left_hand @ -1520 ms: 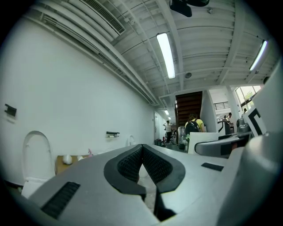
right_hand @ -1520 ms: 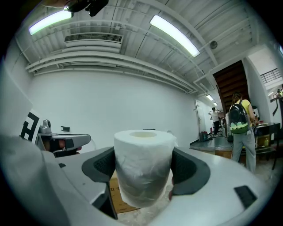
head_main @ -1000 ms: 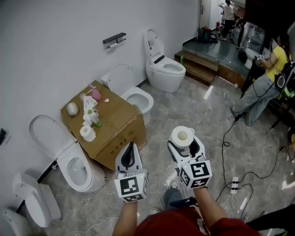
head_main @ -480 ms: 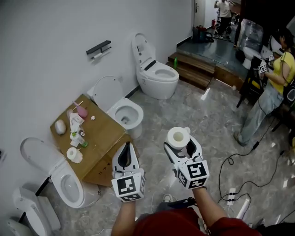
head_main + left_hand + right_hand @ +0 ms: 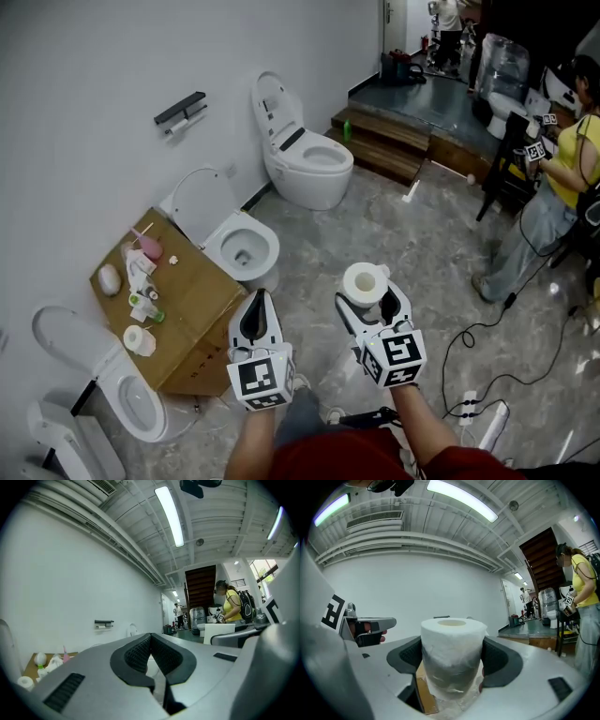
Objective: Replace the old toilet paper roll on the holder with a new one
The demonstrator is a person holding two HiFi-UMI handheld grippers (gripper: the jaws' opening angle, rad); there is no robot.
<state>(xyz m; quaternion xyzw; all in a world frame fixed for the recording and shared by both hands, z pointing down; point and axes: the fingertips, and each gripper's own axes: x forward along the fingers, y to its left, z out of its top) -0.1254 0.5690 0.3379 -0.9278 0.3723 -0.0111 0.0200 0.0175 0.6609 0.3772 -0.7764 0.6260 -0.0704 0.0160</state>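
Two hand-held grippers, as seen from the head view. The right gripper, at about five o'clock, was clenched on the new toilet paper roll. The roll stood upright between the dark pads, core hole upward, with one pad pressing each side. The left gripper, at about seven o'clock, had its jaws closed together with nothing between them.

The wall holder, a dark bar between ten and eleven o'clock, lay well apart from both grippers. A pale shape hung under it, probably the old roll, though it was too small to confirm.

Judged from this, only the fetching of the new roll was done. The approach to the holder, removal of the old roll and fitting of the new one all remained.

A cardboard box at eight o'clock stood between two toilets. It carried a further roll and small sundries.
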